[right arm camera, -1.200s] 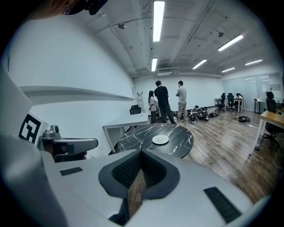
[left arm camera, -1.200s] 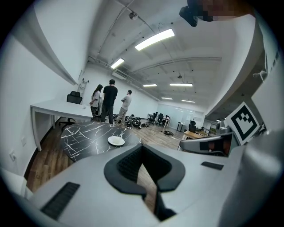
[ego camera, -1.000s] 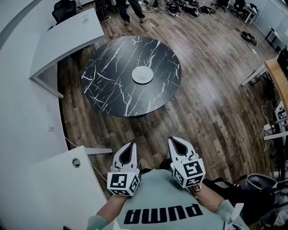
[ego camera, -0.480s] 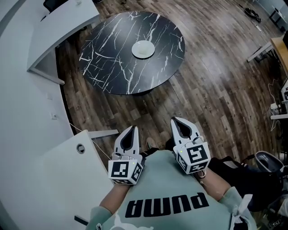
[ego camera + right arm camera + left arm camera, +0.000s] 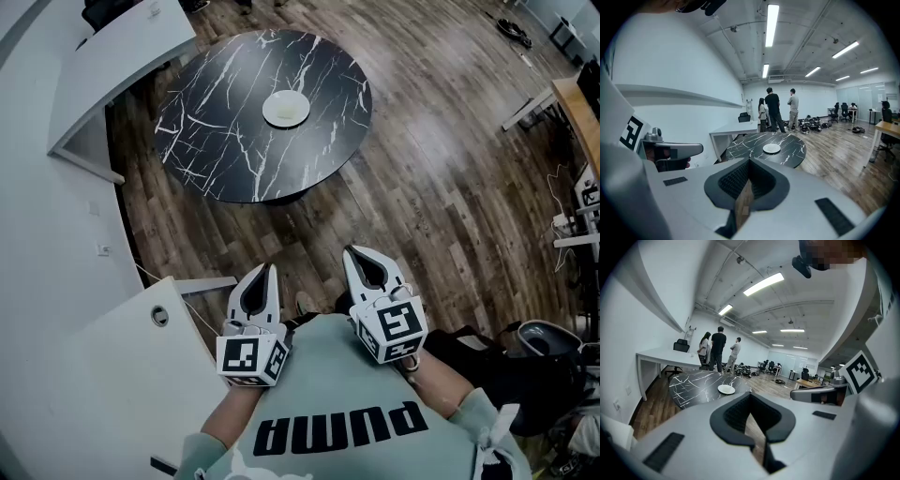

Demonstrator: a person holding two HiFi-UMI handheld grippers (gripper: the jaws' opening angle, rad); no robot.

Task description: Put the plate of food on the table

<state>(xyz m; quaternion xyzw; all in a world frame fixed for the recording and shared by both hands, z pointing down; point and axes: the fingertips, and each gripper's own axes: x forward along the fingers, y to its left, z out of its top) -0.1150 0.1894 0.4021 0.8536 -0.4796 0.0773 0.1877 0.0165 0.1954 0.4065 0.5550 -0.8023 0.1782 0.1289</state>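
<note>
A white plate [image 5: 286, 109] sits near the middle of a round black marble table [image 5: 225, 141], far ahead of me across the wooden floor. My left gripper [image 5: 268, 271] and right gripper [image 5: 353, 254] are held side by side close to my chest, both shut with nothing between the jaws. The left gripper view looks past the left gripper [image 5: 750, 395] at the plate [image 5: 726, 389] on the table [image 5: 691, 383]. In the right gripper view the plate [image 5: 771, 148] lies beyond the right gripper [image 5: 749, 161]. I cannot make out any food on the plate at this distance.
A white desk [image 5: 122, 61] stands behind the table at the upper left. A white counter [image 5: 89, 375] is close on my left. Three people [image 5: 717, 350] stand beyond the table. A wooden desk [image 5: 581, 122] and dark gear [image 5: 534, 361] line the right side.
The table and plate have shifted up and slightly left in the head view. Both grippers stay shut near my chest, in about the same place.
</note>
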